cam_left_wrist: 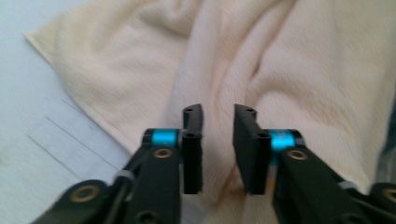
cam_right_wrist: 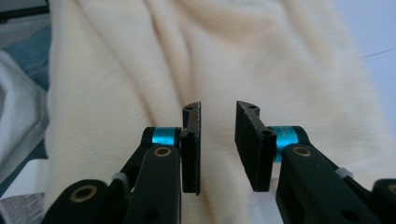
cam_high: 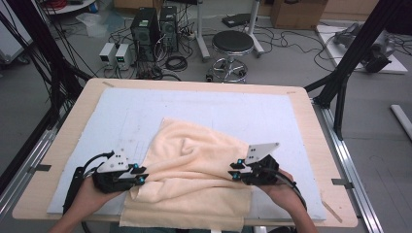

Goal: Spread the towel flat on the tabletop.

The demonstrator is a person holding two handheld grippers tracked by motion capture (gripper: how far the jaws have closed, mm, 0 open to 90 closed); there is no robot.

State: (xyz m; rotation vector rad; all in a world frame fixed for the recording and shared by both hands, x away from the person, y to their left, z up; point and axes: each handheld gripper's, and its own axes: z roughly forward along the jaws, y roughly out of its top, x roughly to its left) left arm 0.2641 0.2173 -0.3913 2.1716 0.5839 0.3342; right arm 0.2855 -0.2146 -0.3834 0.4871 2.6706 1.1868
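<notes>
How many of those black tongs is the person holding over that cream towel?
2. The left tongs sit at the cream towel's left edge, the right tongs at its right side near the front of the table. Both stand open, with towel behind the gap.

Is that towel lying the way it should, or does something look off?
The cream towel is rumpled and skewed, not flat: folds bunch up in its middle, and its near edge hangs over the table front toward the person. Both grippers, left and right, are at its sides, open.
</notes>
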